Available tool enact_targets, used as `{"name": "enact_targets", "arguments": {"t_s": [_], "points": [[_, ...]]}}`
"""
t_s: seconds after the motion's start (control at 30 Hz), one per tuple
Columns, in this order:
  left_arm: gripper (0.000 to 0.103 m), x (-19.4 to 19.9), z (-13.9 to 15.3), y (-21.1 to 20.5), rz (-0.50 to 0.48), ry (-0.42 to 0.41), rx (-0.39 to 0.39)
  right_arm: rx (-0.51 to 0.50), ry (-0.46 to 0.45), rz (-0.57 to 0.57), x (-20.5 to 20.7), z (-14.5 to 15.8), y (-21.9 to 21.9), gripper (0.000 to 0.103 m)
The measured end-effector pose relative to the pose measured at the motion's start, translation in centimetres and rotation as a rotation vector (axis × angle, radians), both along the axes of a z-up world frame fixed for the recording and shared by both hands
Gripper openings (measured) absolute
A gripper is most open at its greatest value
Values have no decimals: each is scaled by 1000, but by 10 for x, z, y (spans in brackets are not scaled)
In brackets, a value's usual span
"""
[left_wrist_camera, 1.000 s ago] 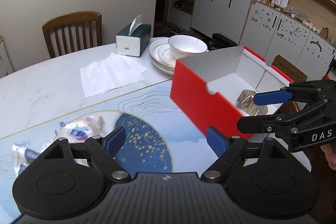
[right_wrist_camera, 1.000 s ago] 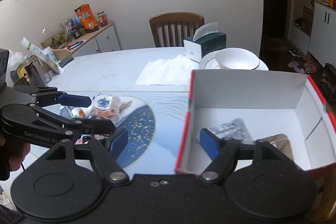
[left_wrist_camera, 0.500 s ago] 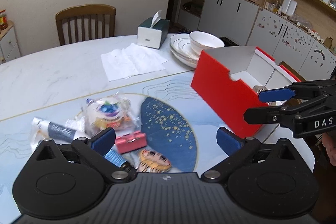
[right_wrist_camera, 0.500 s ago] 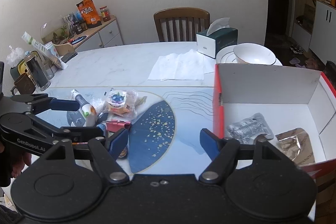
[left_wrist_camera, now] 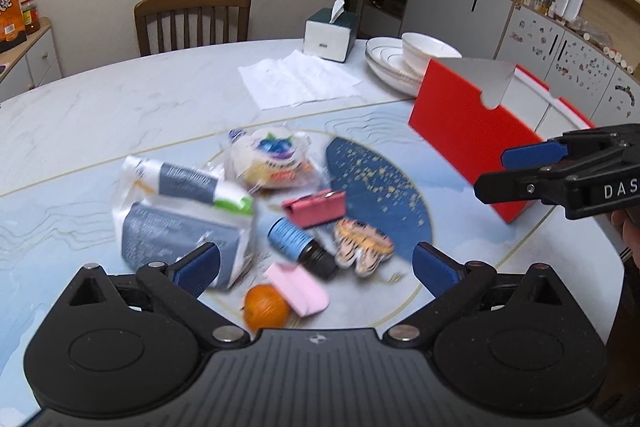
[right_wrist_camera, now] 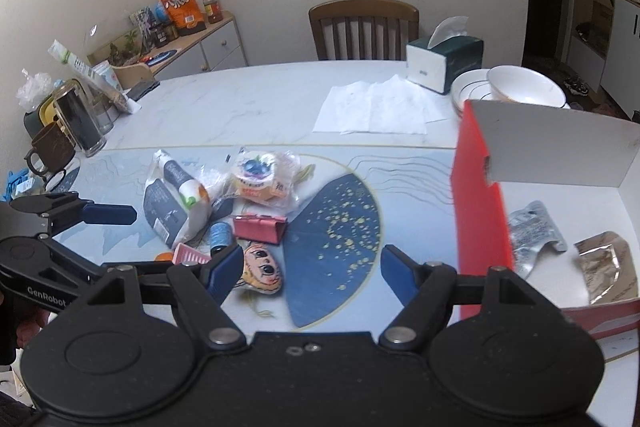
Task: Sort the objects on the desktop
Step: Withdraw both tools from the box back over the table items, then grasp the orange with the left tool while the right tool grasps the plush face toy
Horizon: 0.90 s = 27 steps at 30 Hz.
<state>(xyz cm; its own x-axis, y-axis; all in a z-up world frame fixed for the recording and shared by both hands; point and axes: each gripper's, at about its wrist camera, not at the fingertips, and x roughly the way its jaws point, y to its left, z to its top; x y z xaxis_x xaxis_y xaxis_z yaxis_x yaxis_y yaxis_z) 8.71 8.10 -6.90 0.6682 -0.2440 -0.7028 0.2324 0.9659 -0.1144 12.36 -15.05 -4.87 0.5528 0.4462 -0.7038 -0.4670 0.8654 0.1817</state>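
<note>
Marble table (left_wrist_camera: 100, 115), red box (right_wrist_camera: 476, 211) at right holding two foil packets (right_wrist_camera: 534, 231), cluttered items at centre including pink wallet (left_wrist_camera: 314, 207), left gripper (left_wrist_camera: 316, 267) jaws spread wide, empty, right gripper (right_wrist_camera: 306, 271) jaws apart, empty

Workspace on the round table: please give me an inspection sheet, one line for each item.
Surface: marble table with a blue mat.
Job's things: pile of a snack pack, tube, pink wallet, blue bottle, orange; red box already holds two foil packets.
Clutter: tissue box, napkins, stacked dishes.
Grippers: left gripper open, just widened, nothing between; right gripper open, empty.
Cables: nothing seen.
Surroundings: chair, cabinets, shelves.
</note>
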Motion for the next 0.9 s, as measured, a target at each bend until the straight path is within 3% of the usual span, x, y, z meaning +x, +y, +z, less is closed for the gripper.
{"name": "enact_targets", "arguments": {"t_s": [0.53,0.9], "points": [[103,0,-39,31,-67,23,115,-62,32,5,-4,-29,46,75],[102,8,-54,38,-87,40,104,-96,60,18,7,-50,73,75]]}}
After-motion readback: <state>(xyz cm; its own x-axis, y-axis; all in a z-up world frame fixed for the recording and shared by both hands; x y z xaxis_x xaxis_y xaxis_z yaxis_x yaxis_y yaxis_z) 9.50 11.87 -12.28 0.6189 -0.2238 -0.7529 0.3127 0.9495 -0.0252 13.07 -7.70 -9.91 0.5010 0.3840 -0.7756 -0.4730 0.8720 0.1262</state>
